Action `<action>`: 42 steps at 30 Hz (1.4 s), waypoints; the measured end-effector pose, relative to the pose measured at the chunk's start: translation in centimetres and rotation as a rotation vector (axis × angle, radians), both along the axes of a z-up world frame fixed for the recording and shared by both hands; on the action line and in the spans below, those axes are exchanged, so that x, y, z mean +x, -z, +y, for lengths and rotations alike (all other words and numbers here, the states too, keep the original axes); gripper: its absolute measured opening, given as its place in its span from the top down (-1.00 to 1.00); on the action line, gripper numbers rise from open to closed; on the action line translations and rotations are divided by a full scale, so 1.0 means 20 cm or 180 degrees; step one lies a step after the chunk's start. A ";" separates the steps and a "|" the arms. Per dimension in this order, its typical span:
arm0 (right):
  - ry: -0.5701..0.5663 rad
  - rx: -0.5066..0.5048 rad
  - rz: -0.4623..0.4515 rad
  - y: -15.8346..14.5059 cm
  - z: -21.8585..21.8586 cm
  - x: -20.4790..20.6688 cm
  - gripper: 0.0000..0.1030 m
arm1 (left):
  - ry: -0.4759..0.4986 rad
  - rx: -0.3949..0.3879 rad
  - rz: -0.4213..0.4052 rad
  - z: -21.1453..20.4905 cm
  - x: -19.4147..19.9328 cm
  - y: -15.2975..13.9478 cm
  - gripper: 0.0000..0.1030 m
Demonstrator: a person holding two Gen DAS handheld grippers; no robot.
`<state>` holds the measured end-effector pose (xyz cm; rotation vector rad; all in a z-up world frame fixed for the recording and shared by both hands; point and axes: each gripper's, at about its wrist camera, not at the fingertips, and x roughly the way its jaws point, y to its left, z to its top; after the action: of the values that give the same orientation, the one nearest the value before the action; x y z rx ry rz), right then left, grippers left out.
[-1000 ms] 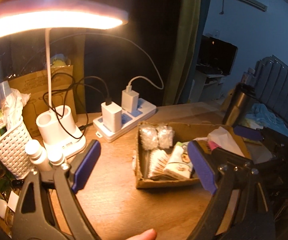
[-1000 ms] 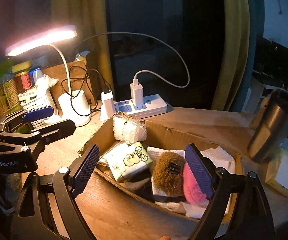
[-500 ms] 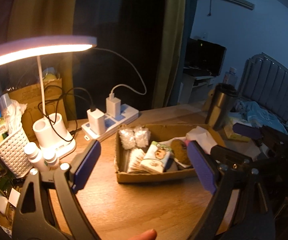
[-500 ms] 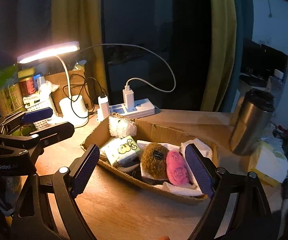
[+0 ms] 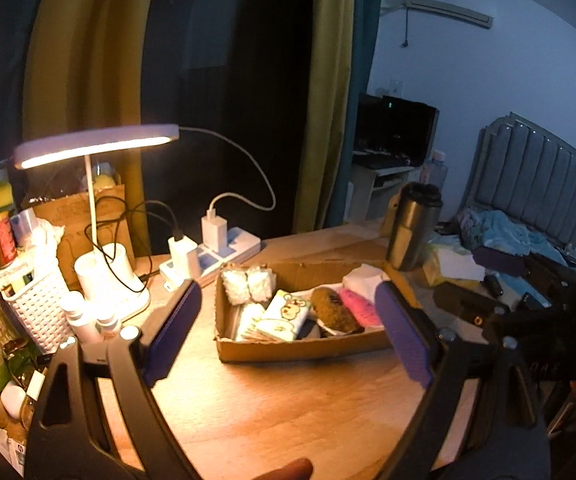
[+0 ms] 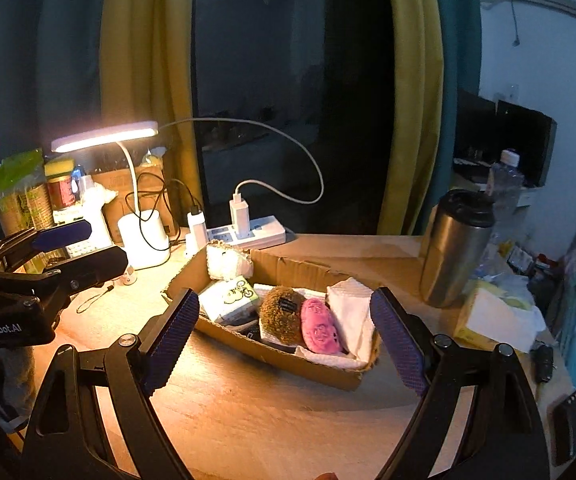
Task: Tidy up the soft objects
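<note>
An open cardboard box (image 5: 300, 350) (image 6: 288, 364) lies on the wooden desk. It holds a brown plush (image 5: 334, 308) (image 6: 281, 314), a pink plush (image 5: 358, 306) (image 6: 322, 326), a tissue pack (image 5: 283, 314) (image 6: 233, 298), a white cloth (image 5: 362, 278) (image 6: 350, 308) and a white netted bundle (image 5: 247, 282) (image 6: 227, 260). My left gripper (image 5: 288, 294) hovers in front of the box, open and empty; in the right wrist view the left gripper (image 6: 63, 248) shows at the left edge. My right gripper (image 6: 285, 300) also stands open and empty, short of the box.
A lit desk lamp (image 5: 95, 146) and a power strip (image 5: 223, 252) with chargers stand behind the box. A white basket (image 5: 35, 308) and bottles crowd the left edge. A steel tumbler (image 6: 456, 248) and a tissue box (image 6: 496, 316) sit to the right, with a bed beyond.
Both grippers have drawn back from the box and risen, so the box looks smaller and farther off. Their jaws stay just as wide, and nothing in the box has shifted.
</note>
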<state>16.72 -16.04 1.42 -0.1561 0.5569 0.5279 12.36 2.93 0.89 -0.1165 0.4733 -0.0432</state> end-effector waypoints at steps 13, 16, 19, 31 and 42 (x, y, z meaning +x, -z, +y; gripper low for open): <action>0.0114 0.0061 -0.0259 -0.15 -0.14 -0.23 -0.74 | 0.0049 0.0035 -0.0284 -0.10 -0.26 -0.14 -0.76; 0.0139 0.0078 -0.0317 -0.18 -0.17 -0.29 -0.74 | 0.0057 0.0036 -0.0351 -0.12 -0.32 -0.17 -0.85; 0.0160 0.0089 -0.0373 -0.20 -0.19 -0.35 -0.74 | 0.0074 0.0038 -0.0403 -0.13 -0.38 -0.19 -0.87; 0.0294 0.0114 -0.0564 -0.29 -0.29 -0.61 -0.74 | 0.0086 0.0087 -0.0598 -0.21 -0.63 -0.30 -0.88; 0.0536 0.0252 -0.0812 -0.44 -0.37 -0.82 -0.74 | -0.0049 0.0200 -0.0861 -0.23 -0.84 -0.42 -0.88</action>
<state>0.30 -23.41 10.21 -0.0981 0.2965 0.3586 -4.38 -1.68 9.25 -0.0514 0.2034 -0.0284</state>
